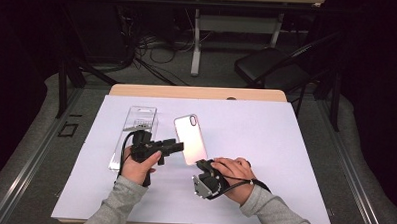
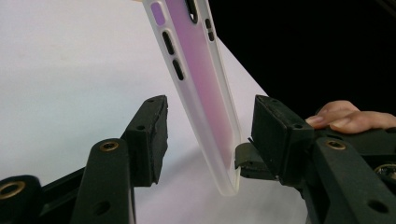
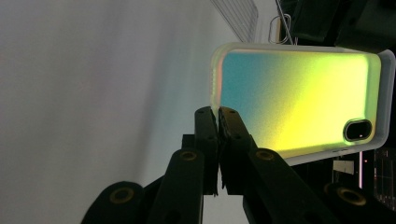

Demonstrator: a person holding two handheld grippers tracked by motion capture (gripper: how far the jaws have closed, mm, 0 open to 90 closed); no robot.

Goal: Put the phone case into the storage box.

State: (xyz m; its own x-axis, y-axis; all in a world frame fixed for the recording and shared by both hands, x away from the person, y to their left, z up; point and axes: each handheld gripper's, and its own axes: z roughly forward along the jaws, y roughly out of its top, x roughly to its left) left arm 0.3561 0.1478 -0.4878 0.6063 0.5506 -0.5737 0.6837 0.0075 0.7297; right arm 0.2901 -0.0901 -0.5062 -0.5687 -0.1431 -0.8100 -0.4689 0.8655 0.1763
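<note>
The phone case [image 1: 190,139] is being held up off the counter [image 1: 265,144] by the right tongs [image 1: 203,165], whose jaws are being pressed tight together on the case's bottom edge; in the right gripper view the case [image 3: 299,105] is being pinched at its lower corner and is being seen face-on, shimmering teal to yellow, with the camera cutout far from the tongs [image 3: 218,112]. The left tongs [image 1: 178,144] are being brought in from the side, their jaws being kept partly open around the case without touching it: in the left gripper view the frosted, pinkish case [image 2: 201,93] is being seen edge-on and tilted between the two pads, a gap being left on each side, closer to the pad at the right of that view. Just beyond that pad, fingertips of the right hand [image 2: 348,119] are being shown on the other tool. A clear plastic package [image 1: 135,135] is being left flat on the counter, just behind and beside the left tongs. The white sheet covering the counter is being seen beneath both tongs.
</note>
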